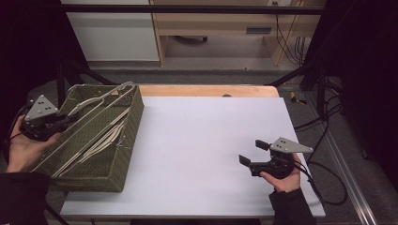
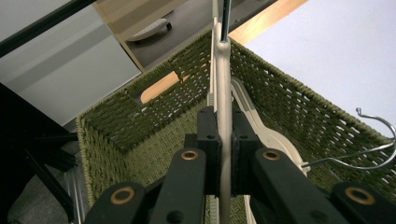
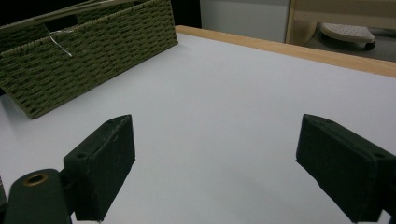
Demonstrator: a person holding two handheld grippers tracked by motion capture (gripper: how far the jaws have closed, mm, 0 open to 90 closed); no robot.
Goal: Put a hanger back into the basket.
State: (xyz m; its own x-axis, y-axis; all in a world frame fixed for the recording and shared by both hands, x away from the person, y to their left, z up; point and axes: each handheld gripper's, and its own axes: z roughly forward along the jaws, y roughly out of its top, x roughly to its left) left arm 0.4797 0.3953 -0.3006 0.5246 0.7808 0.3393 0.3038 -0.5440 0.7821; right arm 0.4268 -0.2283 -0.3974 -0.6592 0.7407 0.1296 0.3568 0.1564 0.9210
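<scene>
My left gripper (image 2: 225, 154) clamped on cream hanger (image 2: 223, 93), half inside green basket (image 2: 289, 102). Right gripper (image 3: 215, 168) spread wide, idle over table (image 1: 202, 140). Risk: wire hook (image 2: 373, 140) snags weave, hanger twists loose from thin edge grip.

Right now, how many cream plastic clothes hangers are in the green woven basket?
At least 3: one cream plastic hanger clamped upright, two lying flat in the green woven basket; more may be hidden.

No text, label, brand or number can be read.
</scene>
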